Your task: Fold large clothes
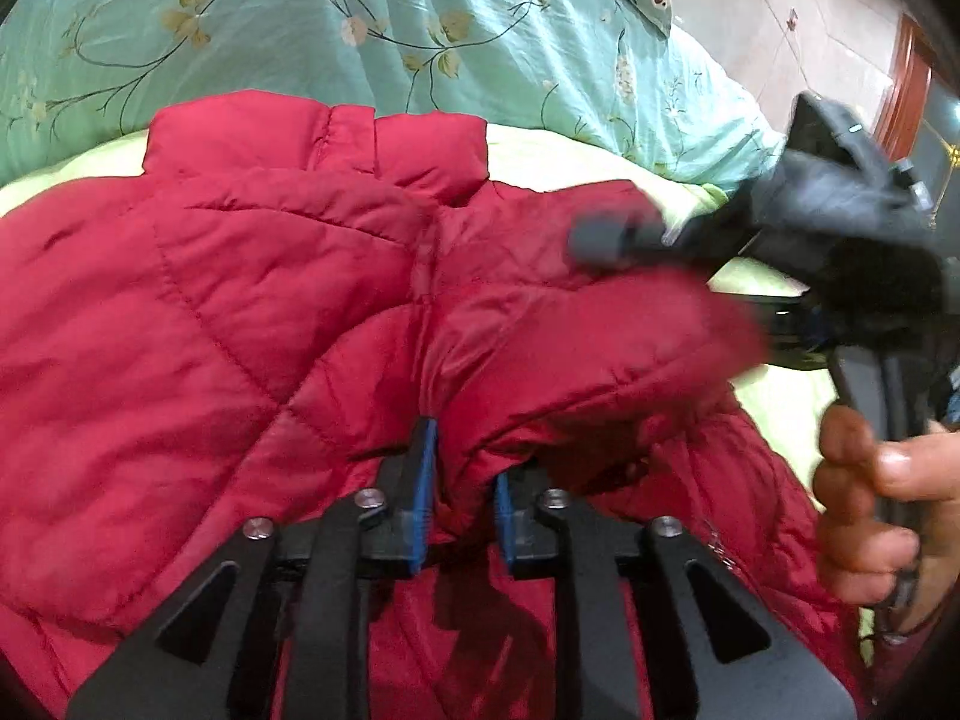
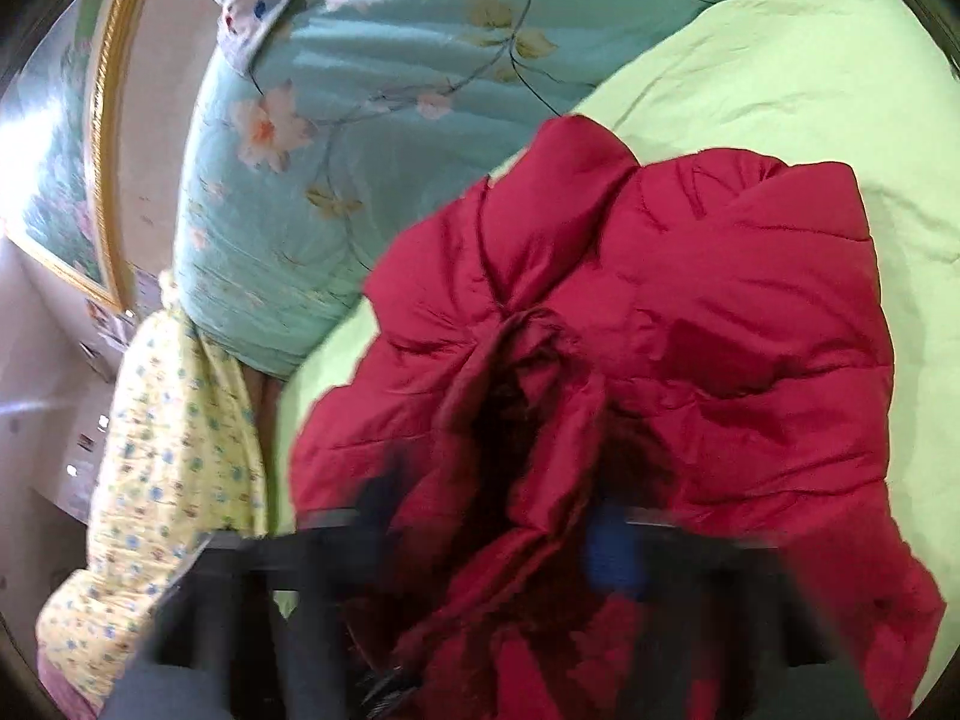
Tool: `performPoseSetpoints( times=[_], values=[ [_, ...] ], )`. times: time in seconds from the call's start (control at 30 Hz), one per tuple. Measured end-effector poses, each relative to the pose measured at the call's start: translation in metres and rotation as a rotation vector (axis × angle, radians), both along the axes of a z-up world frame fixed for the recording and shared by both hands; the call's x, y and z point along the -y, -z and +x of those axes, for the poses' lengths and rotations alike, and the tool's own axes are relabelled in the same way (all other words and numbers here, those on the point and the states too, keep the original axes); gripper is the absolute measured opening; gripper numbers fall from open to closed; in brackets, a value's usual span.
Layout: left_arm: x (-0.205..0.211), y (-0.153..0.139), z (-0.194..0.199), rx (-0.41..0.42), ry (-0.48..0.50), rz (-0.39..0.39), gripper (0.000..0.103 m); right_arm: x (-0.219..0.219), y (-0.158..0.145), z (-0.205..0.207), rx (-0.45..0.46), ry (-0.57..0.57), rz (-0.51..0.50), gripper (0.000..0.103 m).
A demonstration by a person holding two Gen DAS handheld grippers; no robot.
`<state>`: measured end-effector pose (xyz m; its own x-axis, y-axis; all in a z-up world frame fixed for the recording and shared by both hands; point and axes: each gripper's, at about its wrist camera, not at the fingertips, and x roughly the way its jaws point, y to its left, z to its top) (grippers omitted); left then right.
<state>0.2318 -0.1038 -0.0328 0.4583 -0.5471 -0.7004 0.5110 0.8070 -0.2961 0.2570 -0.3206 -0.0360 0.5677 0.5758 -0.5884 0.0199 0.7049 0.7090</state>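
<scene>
A red quilted puffer jacket [image 1: 252, 300] lies on a light green sheet, collar toward the far side. My left gripper [image 1: 461, 480] is shut on a bunched fold of the jacket between its blue pads [image 1: 423, 492]. My right gripper [image 1: 606, 240] shows blurred at the right of the left wrist view, over the jacket's right shoulder. In the right wrist view the jacket [image 2: 690, 312] fills the centre, and a sleeve opening [image 2: 516, 414] sits bunched between the blurred fingers of the right gripper [image 2: 498, 534], which seems shut on it.
A teal floral quilt [image 1: 336, 18] is piled behind the jacket. The green sheet [image 2: 780, 60] extends right. A yellow dotted cloth [image 2: 174, 456] hangs at the bed's left edge. A gold-framed picture [image 2: 66, 168] and a tiled floor [image 1: 780, 18] lie beyond.
</scene>
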Motion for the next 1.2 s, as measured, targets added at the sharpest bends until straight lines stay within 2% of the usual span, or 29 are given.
performPoseSetpoints(
  times=[0.13, 0.23, 0.37, 0.5, 0.6, 0.73, 0.77, 0.83, 0.87, 0.93, 1.03, 1.1, 1.2],
  values=[
    [-0.013, -0.013, -0.013, -0.015, 0.045, -0.027, 0.026, 0.002, 0.000, -0.002, 0.005, 0.002, -0.083, 0.012],
    [-0.028, -0.028, -0.021, 0.016, 0.044, -0.033, 0.027, 0.011, -0.004, -0.009, 0.025, 0.017, -0.117, 0.011],
    [-0.054, -0.050, -0.009, 0.054, -0.033, -0.021, 0.027, 0.027, -0.006, -0.017, 0.038, 0.045, -0.152, 0.011],
    [-0.075, -0.057, 0.017, 0.065, -0.119, 0.028, 0.027, 0.029, 0.001, -0.015, 0.033, 0.045, -0.217, 0.011],
    [-0.094, -0.050, 0.037, 0.040, -0.161, 0.043, 0.027, 0.024, 0.002, -0.013, 0.043, 0.035, -0.286, 0.011],
    [-0.107, -0.021, 0.062, -0.062, -0.176, 0.051, 0.026, 0.019, 0.004, -0.013, 0.049, 0.032, -0.342, 0.012],
    [-0.108, -0.014, 0.065, -0.090, -0.177, 0.045, 0.026, 0.018, 0.005, -0.013, 0.047, 0.033, -0.344, 0.014],
    [-0.108, 0.001, 0.069, -0.128, -0.177, 0.035, 0.026, 0.018, 0.004, -0.015, 0.037, 0.044, -0.368, 0.028],
    [-0.108, 0.006, 0.070, -0.135, -0.181, 0.031, 0.026, 0.017, 0.001, -0.017, 0.040, 0.061, -0.388, 0.029],
    [-0.108, 0.012, 0.069, -0.141, -0.191, 0.023, 0.026, 0.017, -0.016, -0.030, 0.087, 0.126, -0.452, 0.030],
    [-0.108, 0.013, 0.067, -0.137, -0.193, 0.025, 0.026, 0.008, -0.047, -0.052, 0.220, 0.197, -0.544, 0.034],
    [-0.107, 0.014, 0.067, -0.135, -0.198, 0.031, 0.026, -0.007, -0.054, -0.054, 0.262, 0.132, -0.542, 0.041],
    [-0.105, 0.014, 0.067, -0.120, -0.202, 0.052, 0.026, -0.031, -0.039, -0.041, 0.225, 0.000, -0.520, 0.042]
  ],
)
